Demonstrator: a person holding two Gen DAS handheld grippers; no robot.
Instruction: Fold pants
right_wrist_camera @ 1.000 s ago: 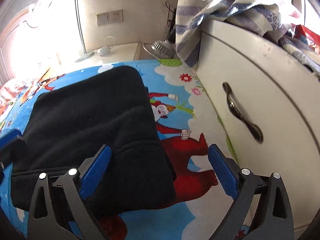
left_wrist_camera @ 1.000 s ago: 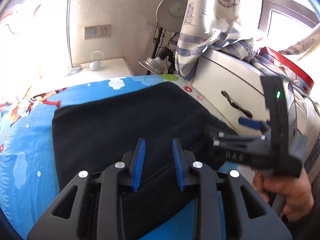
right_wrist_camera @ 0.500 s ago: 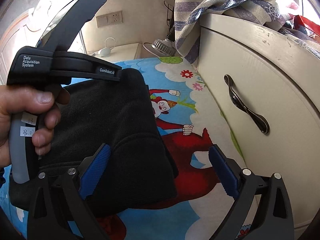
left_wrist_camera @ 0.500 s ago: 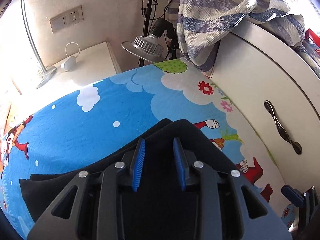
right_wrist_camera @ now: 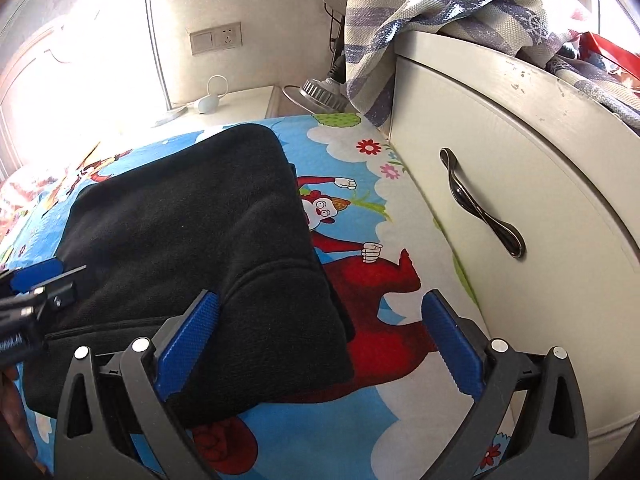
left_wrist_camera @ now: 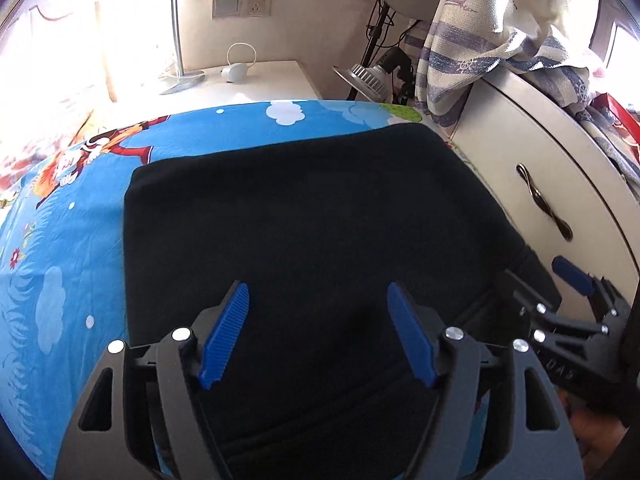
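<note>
The black pants (left_wrist_camera: 300, 220) lie folded into a thick rectangle on the blue cartoon bedsheet (left_wrist_camera: 60, 260). My left gripper (left_wrist_camera: 317, 292) hovers over their near half. Its jaws are opening, the blue pads stand well apart, and nothing is pinched between them. In the right wrist view, my right gripper (right_wrist_camera: 322, 300) straddles the near right corner of the pants (right_wrist_camera: 192, 220). Its jaws are opening too, and the pads do not press the cloth. Each gripper shows in the other's view: the right gripper (left_wrist_camera: 548, 280) at the right edge, the left gripper (right_wrist_camera: 40, 276) at the left edge.
A white cabinet (right_wrist_camera: 500, 152) with a dark metal handle (right_wrist_camera: 480, 208) stands close along the bed's right side, with a striped cloth (left_wrist_camera: 480, 60) draped over it. A white nightstand (left_wrist_camera: 248, 84) and a lamp (left_wrist_camera: 368, 76) stand beyond the bed's far edge.
The left gripper reached out over the far end of the pants and came back toward me. Its jaws went from narrow to wide. The right gripper stayed put, with its jaws slightly wider.
</note>
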